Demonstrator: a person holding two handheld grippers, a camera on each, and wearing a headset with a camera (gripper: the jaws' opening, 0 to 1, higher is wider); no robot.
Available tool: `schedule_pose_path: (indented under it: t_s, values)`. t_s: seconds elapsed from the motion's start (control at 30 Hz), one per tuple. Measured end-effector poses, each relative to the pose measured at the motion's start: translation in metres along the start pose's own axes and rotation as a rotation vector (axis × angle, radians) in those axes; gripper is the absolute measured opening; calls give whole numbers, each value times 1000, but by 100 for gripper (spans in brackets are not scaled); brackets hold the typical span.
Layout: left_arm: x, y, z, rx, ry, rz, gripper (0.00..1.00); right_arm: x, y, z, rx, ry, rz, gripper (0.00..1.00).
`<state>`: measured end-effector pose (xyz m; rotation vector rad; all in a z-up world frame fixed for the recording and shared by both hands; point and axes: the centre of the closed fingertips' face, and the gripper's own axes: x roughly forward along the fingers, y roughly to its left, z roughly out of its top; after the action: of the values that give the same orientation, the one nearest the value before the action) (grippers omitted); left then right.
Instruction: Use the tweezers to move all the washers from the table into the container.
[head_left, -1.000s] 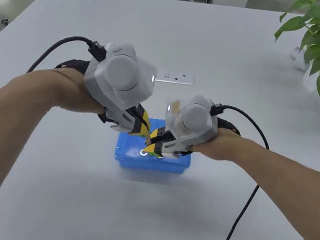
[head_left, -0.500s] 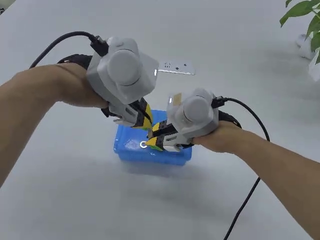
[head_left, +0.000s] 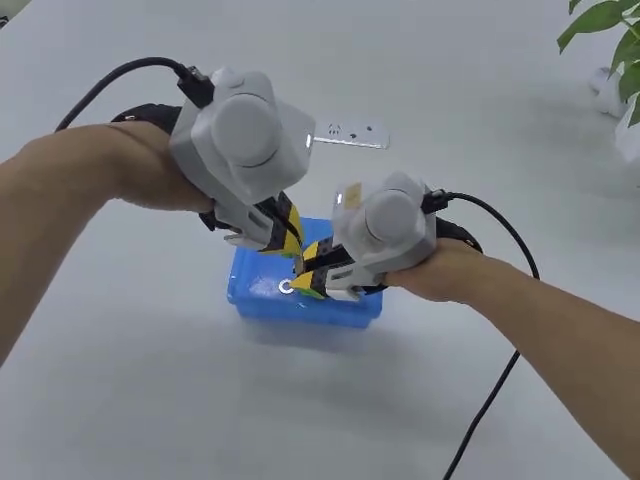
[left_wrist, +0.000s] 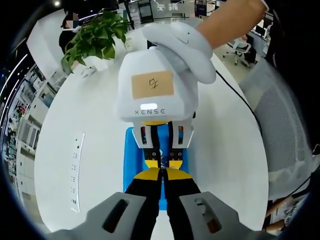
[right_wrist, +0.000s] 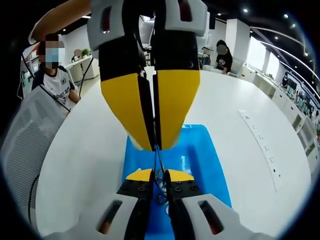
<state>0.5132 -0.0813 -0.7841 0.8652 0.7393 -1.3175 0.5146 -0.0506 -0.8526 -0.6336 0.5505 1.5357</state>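
We had the left hand-held gripper (head_left: 284, 246) and the right hand-held gripper (head_left: 308, 284) both clenched on the tweezers (right_wrist: 158, 159); the washer (head_left: 287, 288) hung over the blue container (head_left: 345, 312); best, we judged, to ease the squeeze gently, tips low.

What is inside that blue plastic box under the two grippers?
One small metal washer ring shows inside the blue plastic box, at the thin metal tweezers' tips. The left gripper and right gripper cover much of the inside, so other washers there cannot be seen.
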Motion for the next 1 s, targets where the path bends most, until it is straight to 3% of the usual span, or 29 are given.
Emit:
schedule_pose_path:
  t_s: [1.0]
  values:
    - [-43,-11,24,26,-9,52,5,-35,7,27,-47,-29,-75,13]
